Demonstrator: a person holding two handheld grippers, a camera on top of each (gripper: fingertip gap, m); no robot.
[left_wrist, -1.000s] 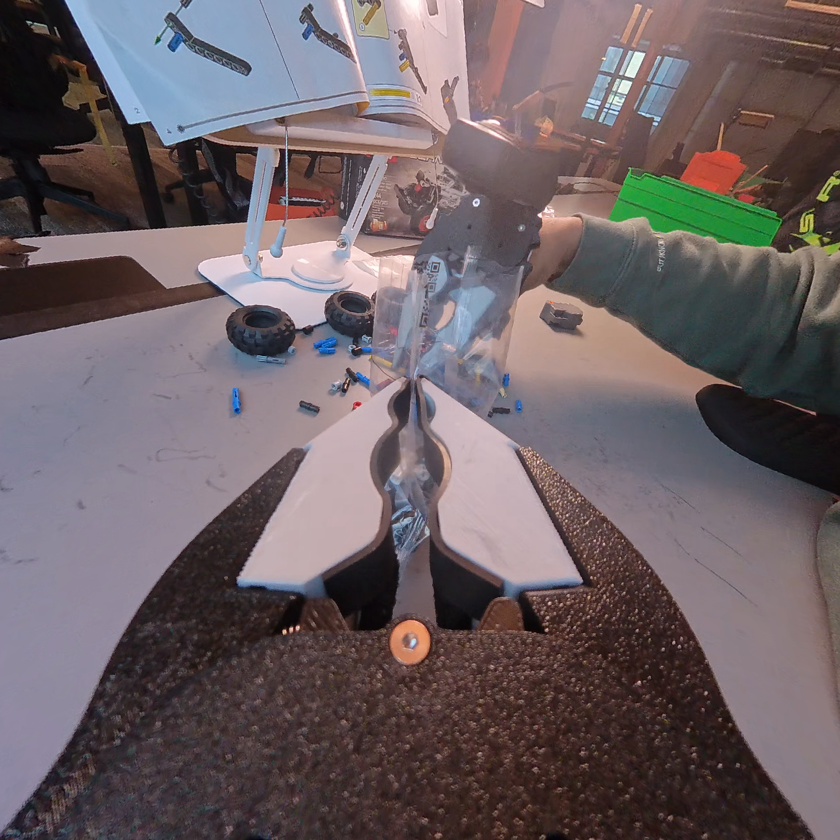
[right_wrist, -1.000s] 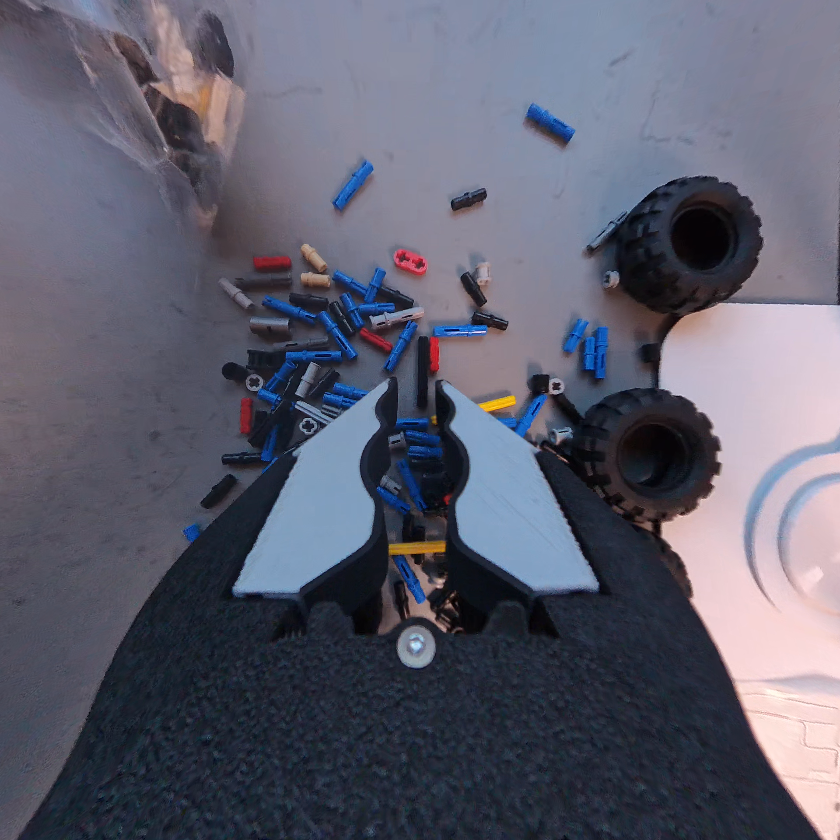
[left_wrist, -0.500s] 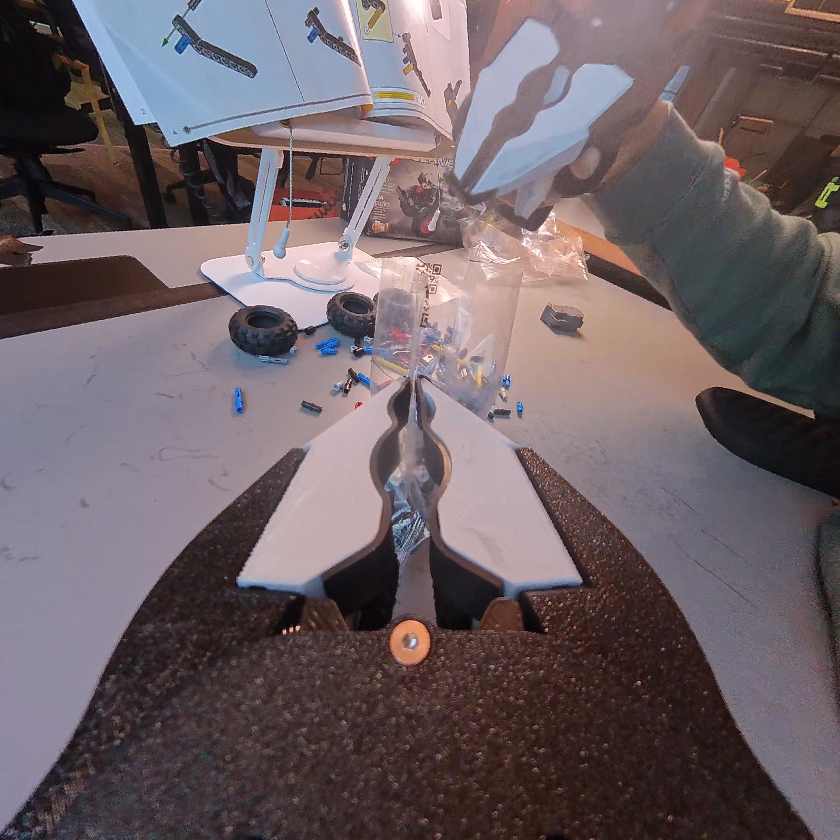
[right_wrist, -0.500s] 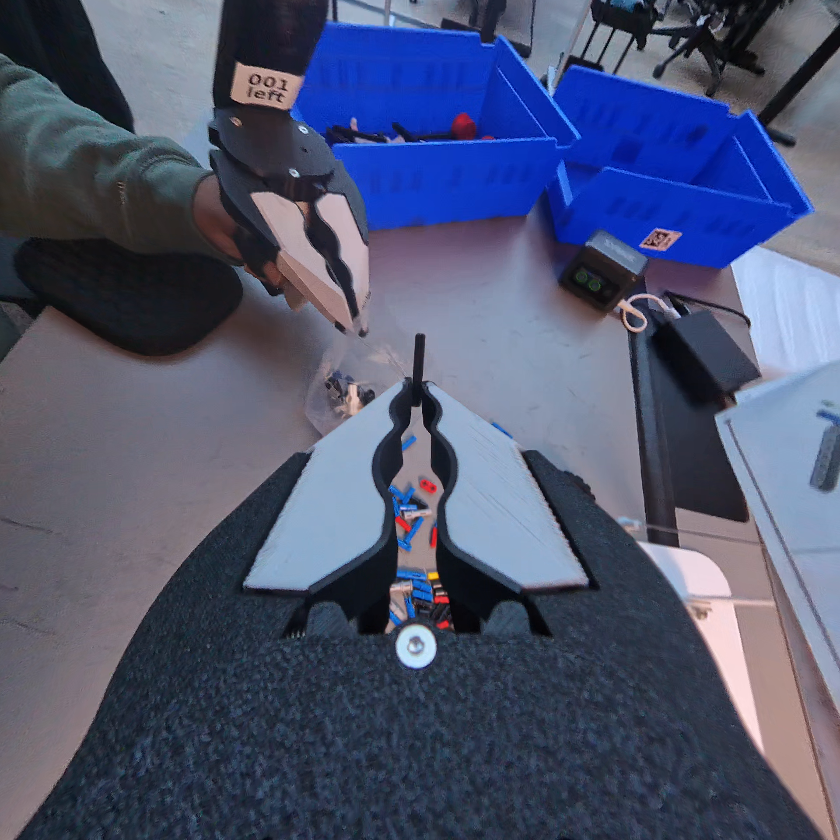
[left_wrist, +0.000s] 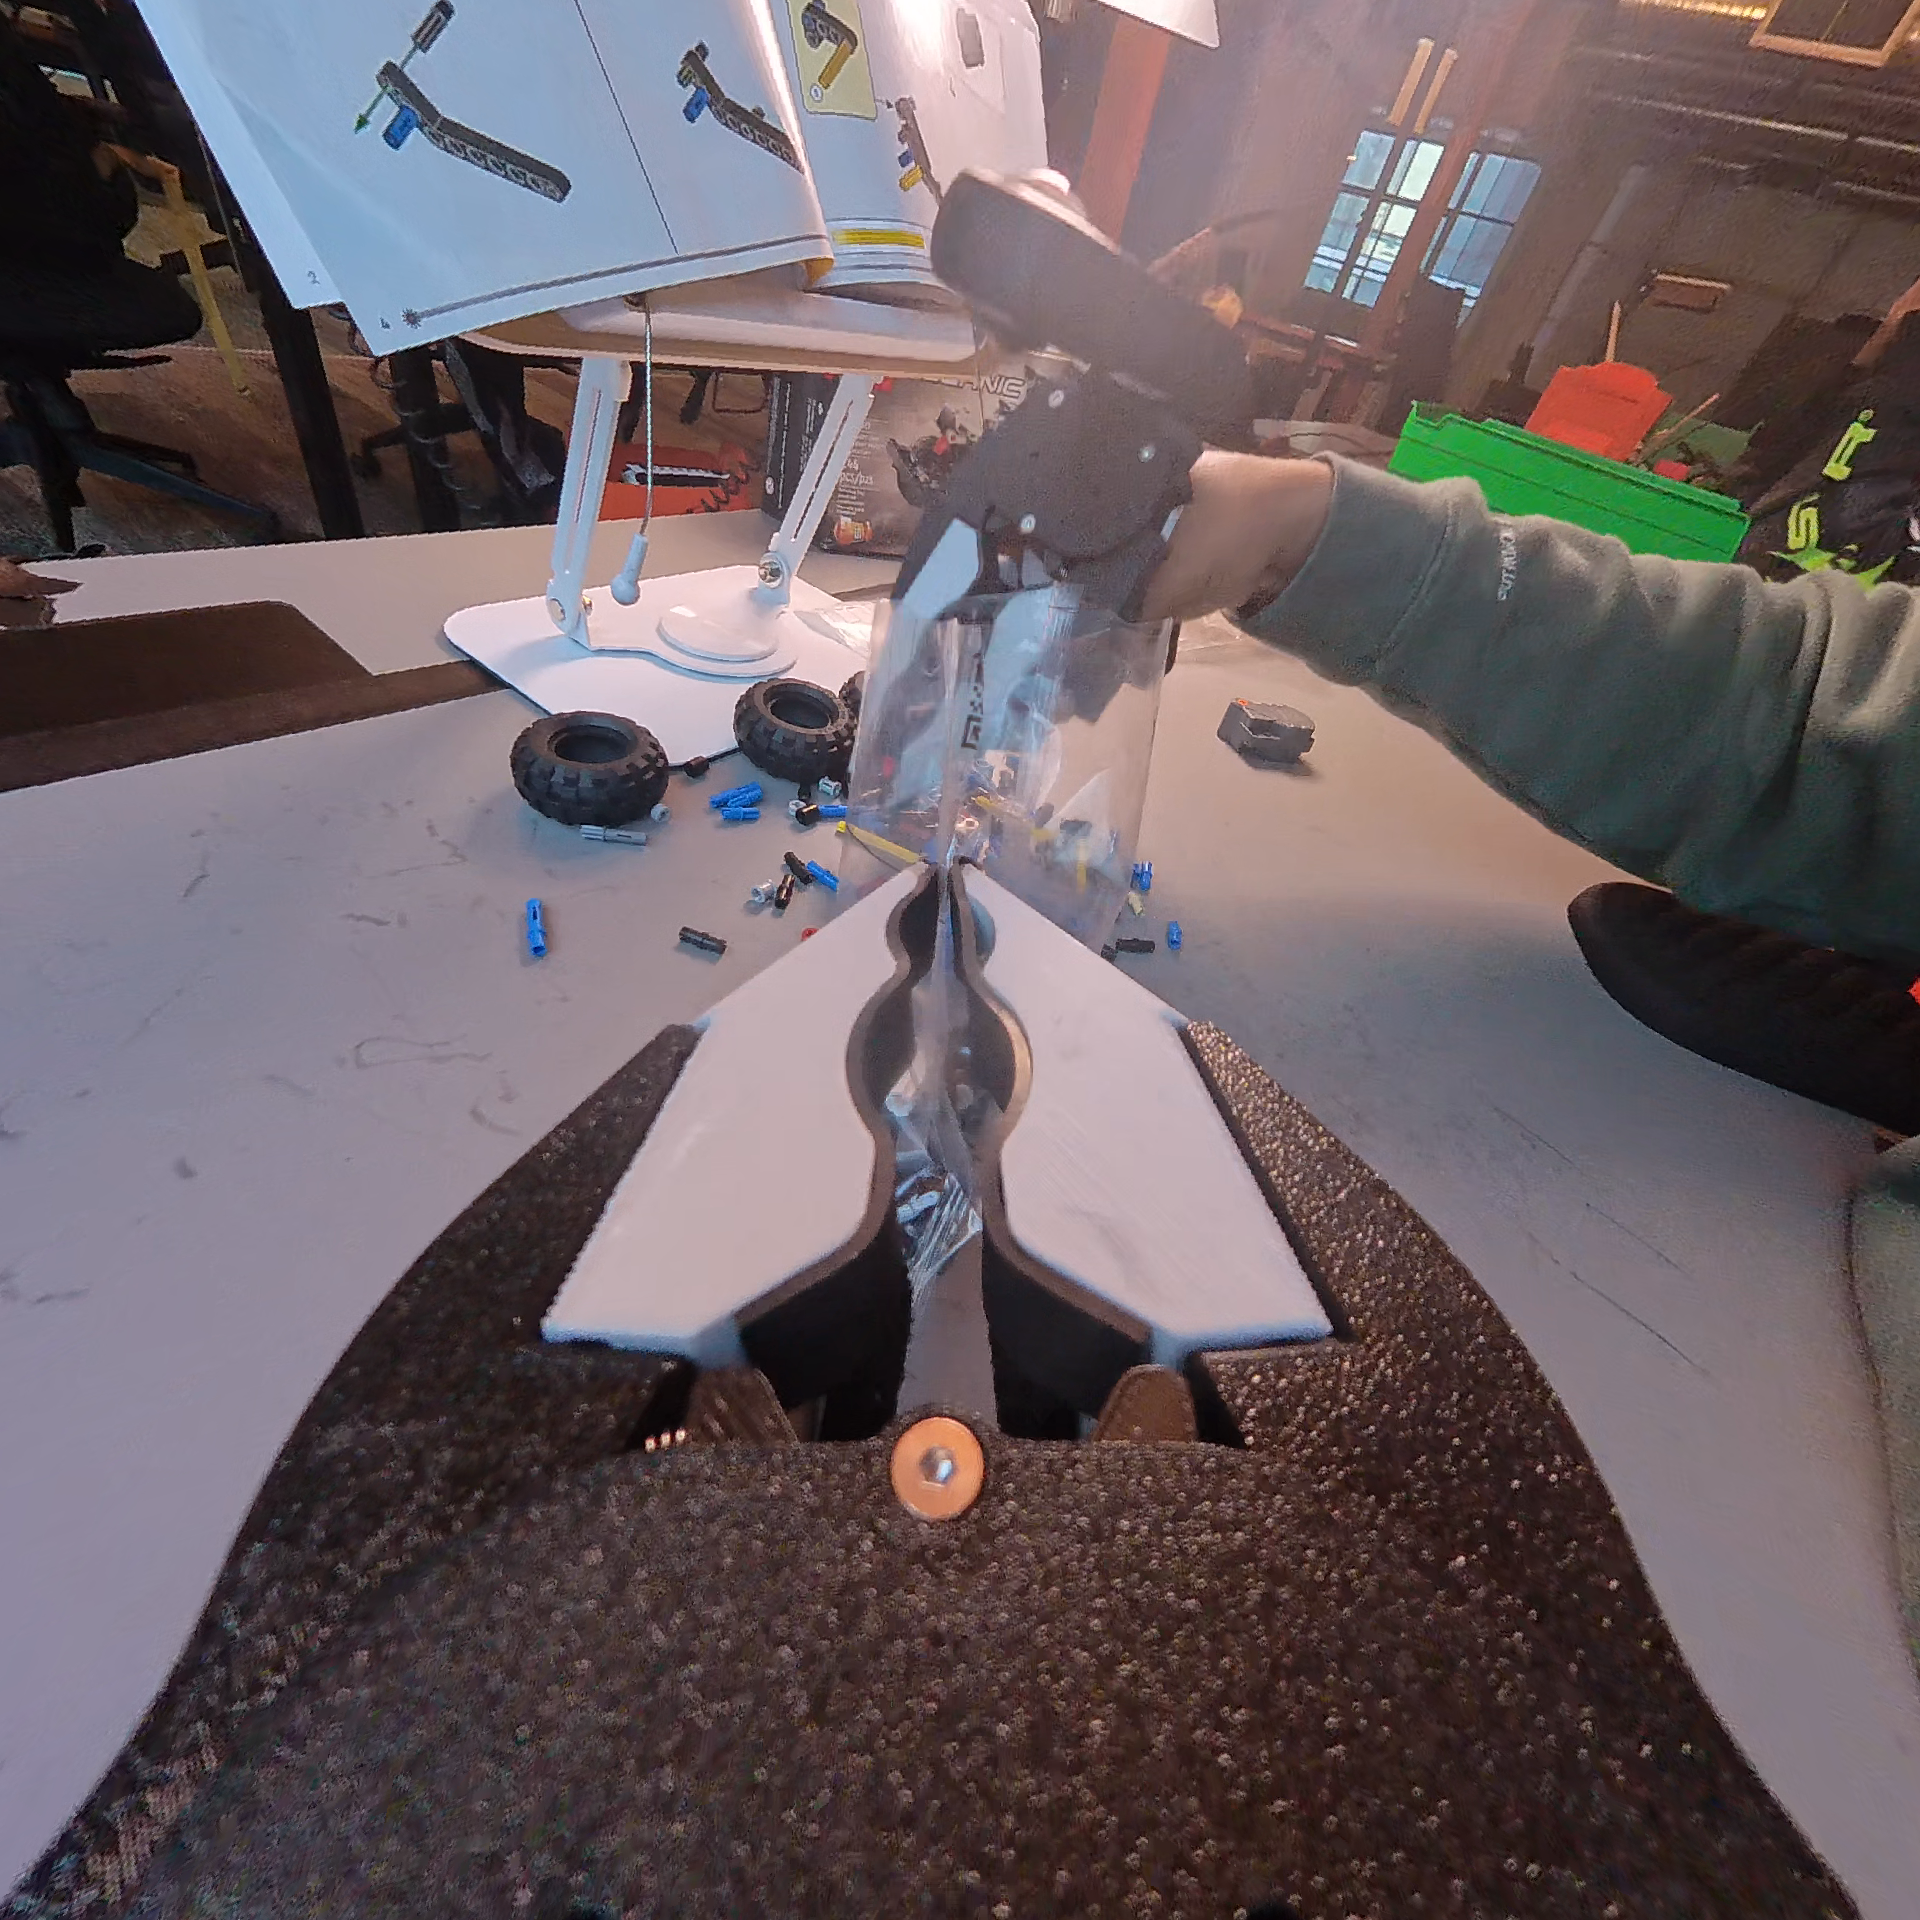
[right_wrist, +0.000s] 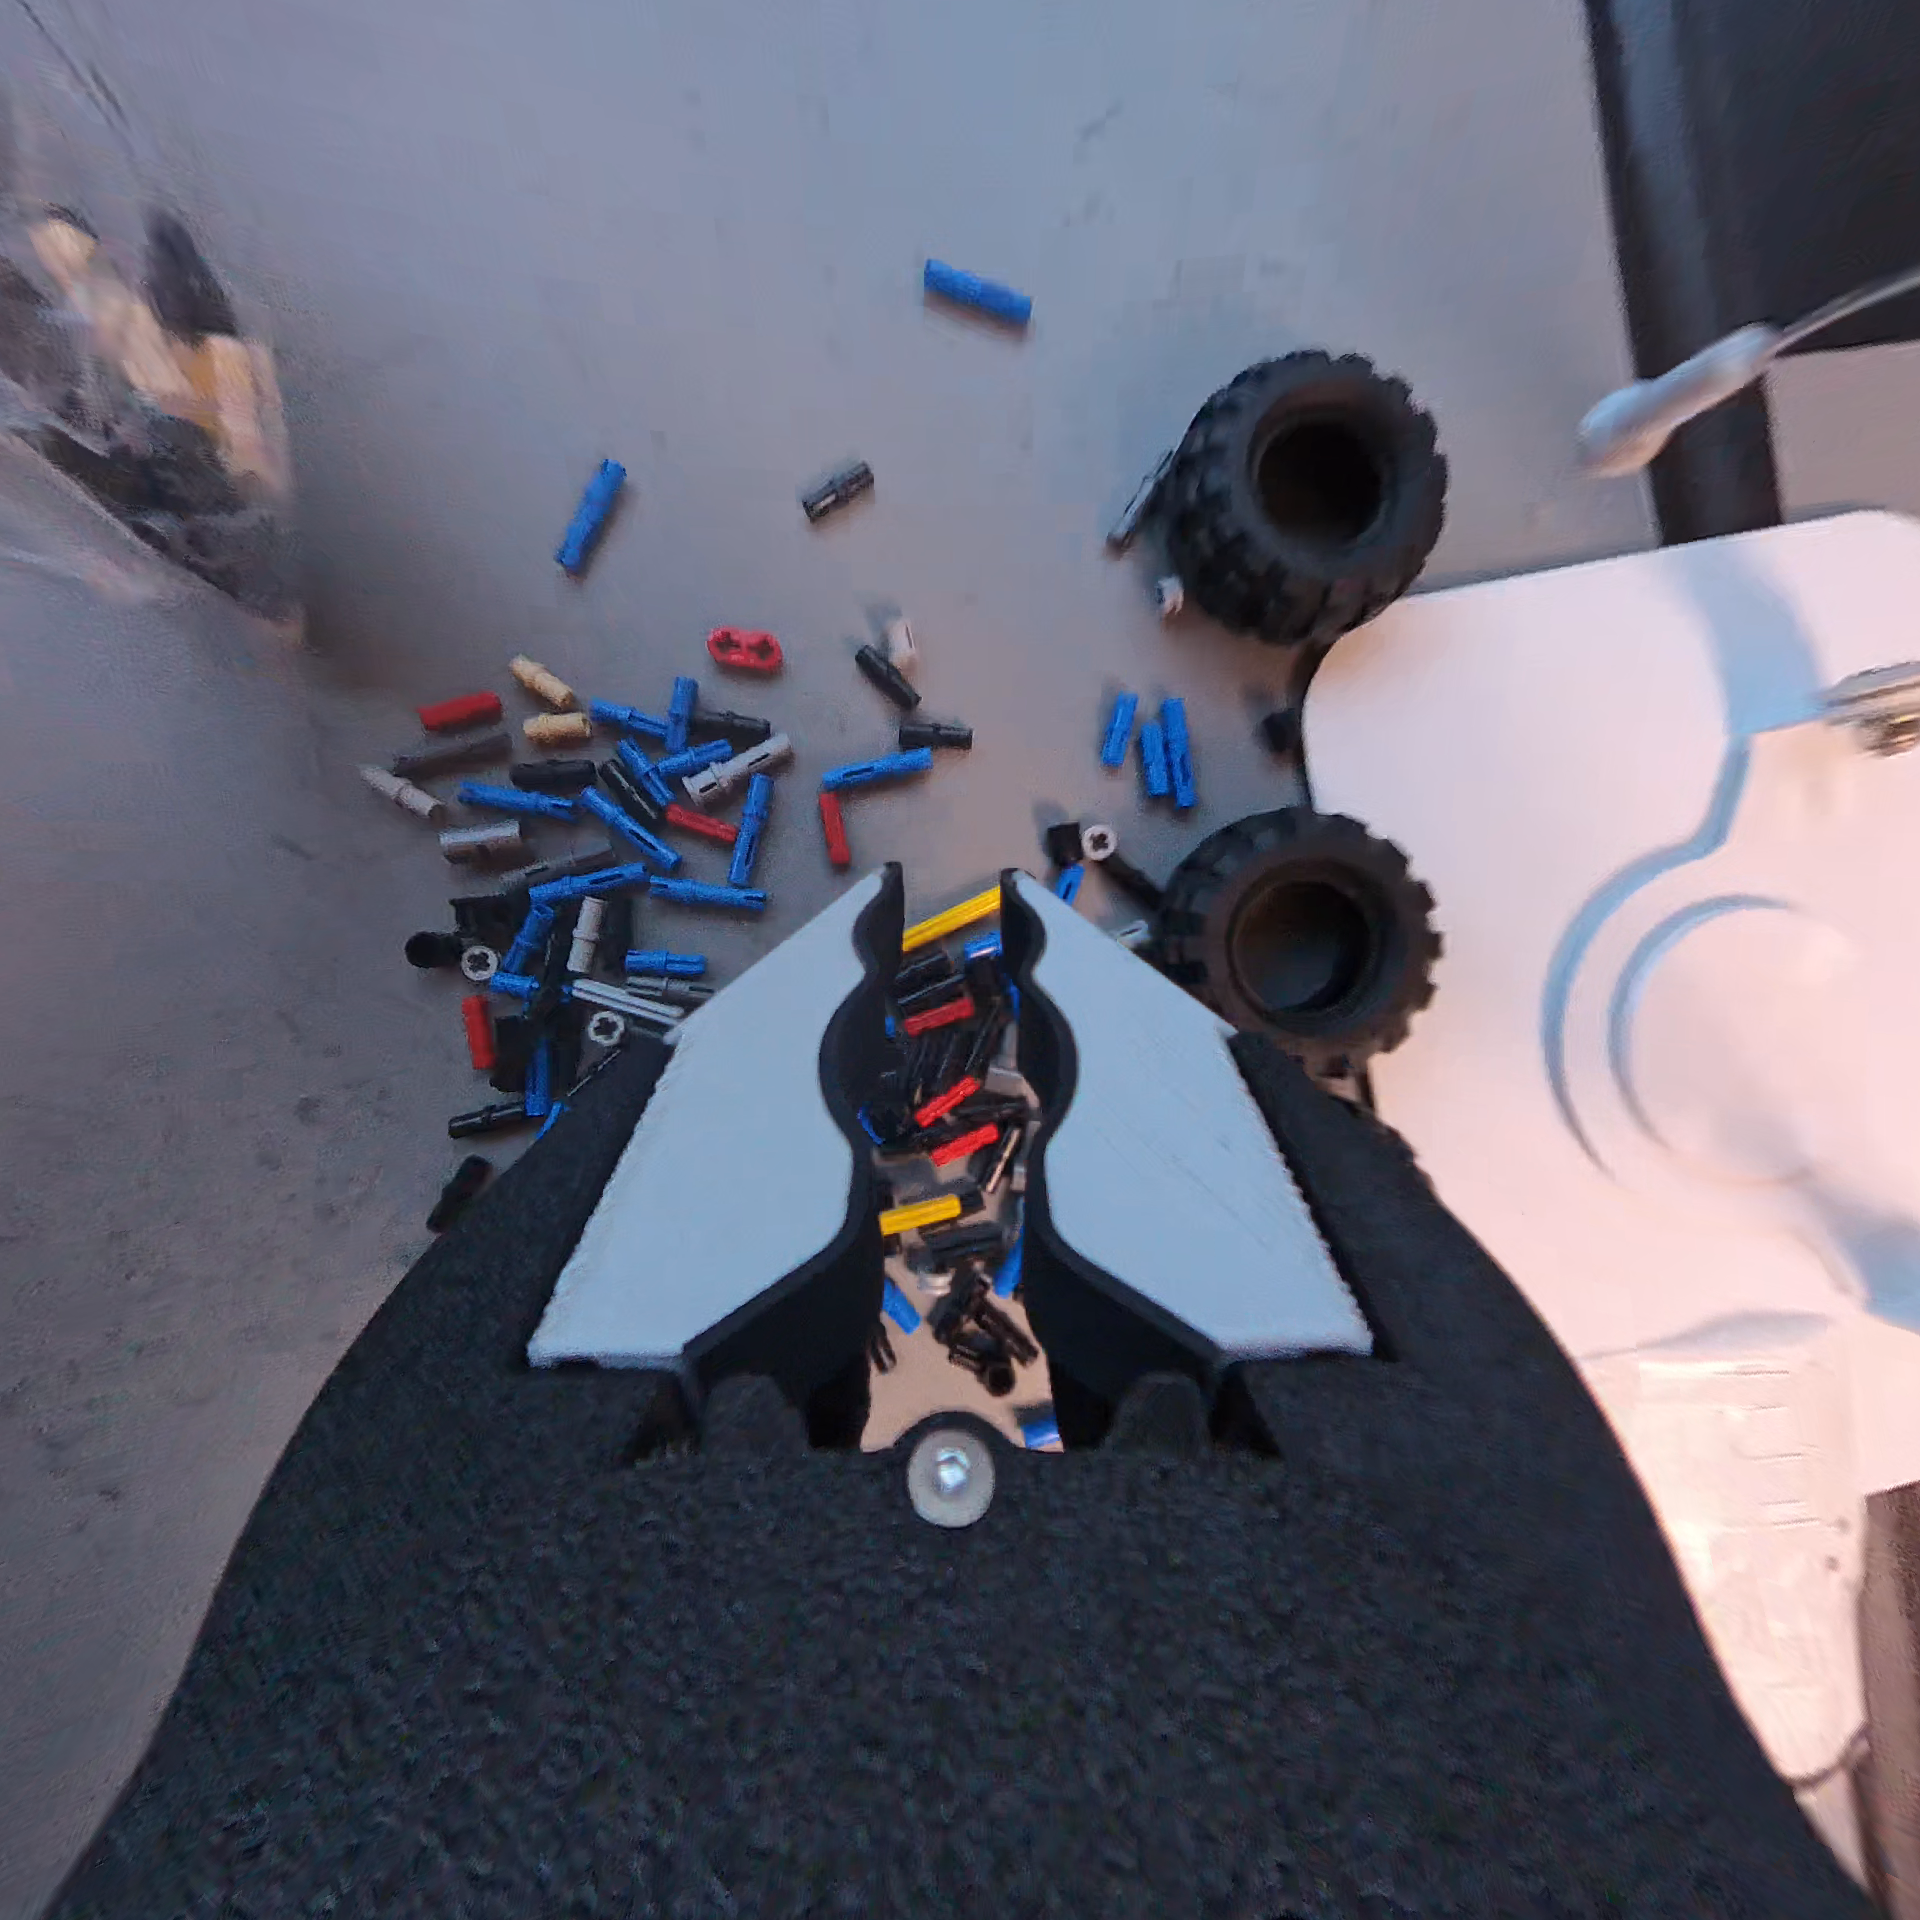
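In the left wrist view our left gripper (left_wrist: 943, 883) has its jaws pressed together on a clear plastic bag (left_wrist: 997, 748), the film pinched at the tips and running back through the gap, with the crumpled, part-filled end bunched low between the fingers. The bag rises toward 12 o'clock, where the right gripper (left_wrist: 1049, 499), in a hand with a green sleeve (left_wrist: 1558, 644), hangs at its top edge; whether that one touches the film we cannot tell here. On the grey table (left_wrist: 260, 987) two black tyres (left_wrist: 588, 765) lie at 11 o'clock before a white stand (left_wrist: 623, 634) carrying an open instruction booklet (left_wrist: 499, 135), and a green bin (left_wrist: 1558, 483) sits at 2 o'clock. We judge the bag light, limp and slippery, its loose contents shifting the weight, so a firm pinch on an empty margin of film suits it best. The right wrist view looks straight down: our right gripper's jaws stand slightly apart and hold nothing, hovering over a scatter of small pins (right_wrist: 644, 790) in blue, black, red and yellow. This view alone shows how thick that pile is, and the bag only as a blurred shape at 10 o'clock; the other view alone shows the pinch on it.
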